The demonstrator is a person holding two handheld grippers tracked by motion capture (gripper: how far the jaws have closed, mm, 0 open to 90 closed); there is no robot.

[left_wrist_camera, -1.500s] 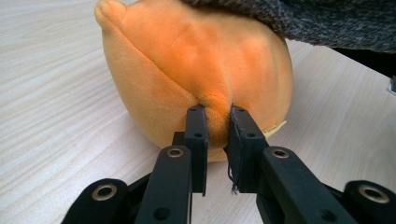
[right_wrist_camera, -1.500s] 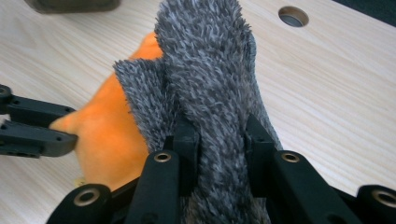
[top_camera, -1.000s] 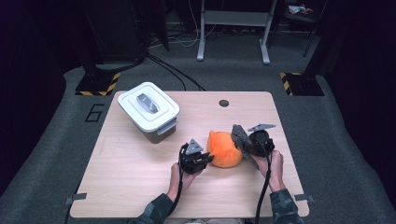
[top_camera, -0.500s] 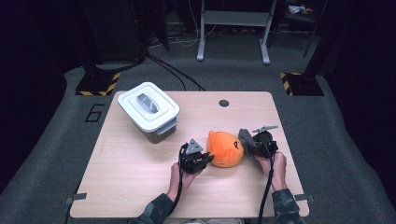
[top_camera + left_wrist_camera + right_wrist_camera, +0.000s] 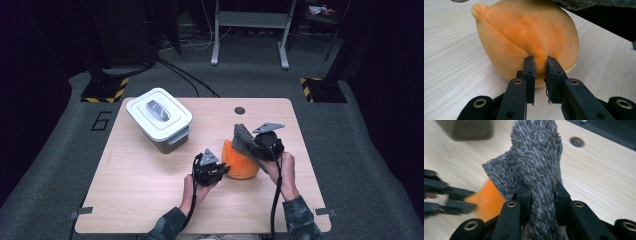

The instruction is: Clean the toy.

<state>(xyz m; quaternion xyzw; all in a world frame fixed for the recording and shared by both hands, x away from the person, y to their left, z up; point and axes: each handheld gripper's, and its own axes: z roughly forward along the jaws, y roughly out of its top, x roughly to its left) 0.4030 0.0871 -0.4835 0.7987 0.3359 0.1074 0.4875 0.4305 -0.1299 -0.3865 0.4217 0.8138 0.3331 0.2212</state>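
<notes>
A person sits at a pale wooden counter (image 5: 150,200) with a two-jaw tool in each hand. The left tool (image 5: 540,65) has its jaws drawn narrow, pinching a small fold of an orange plush toy (image 5: 529,37), a round, soft ball shape that rests on the counter near its middle right. The right tool (image 5: 539,188) is clamped on a grey fuzzy cloth (image 5: 536,162), holding it upright in the air just above and beside the toy. In the high view, the cloth (image 5: 245,141) rises over the orange toy (image 5: 239,162), with the left tool (image 5: 220,170) at the toy's near left side and the right tool (image 5: 257,150) at its right.

The left grip looks shallow: only a pinch of plush sits between the pads, so a tug from the cloth could pull the fold free and let the toy roll or slide. The cloth is limp and could slip down through the right jaws if it drags or snags on the plush.

A white lidded box (image 5: 159,117) stands well apart at the far left; its contents are hidden. Whether the cloth touches the toy or is attached to it cannot be told. The cloth's lower end is cut off behind the right jaws, and the left side of the right gripper view is blurred.
</notes>
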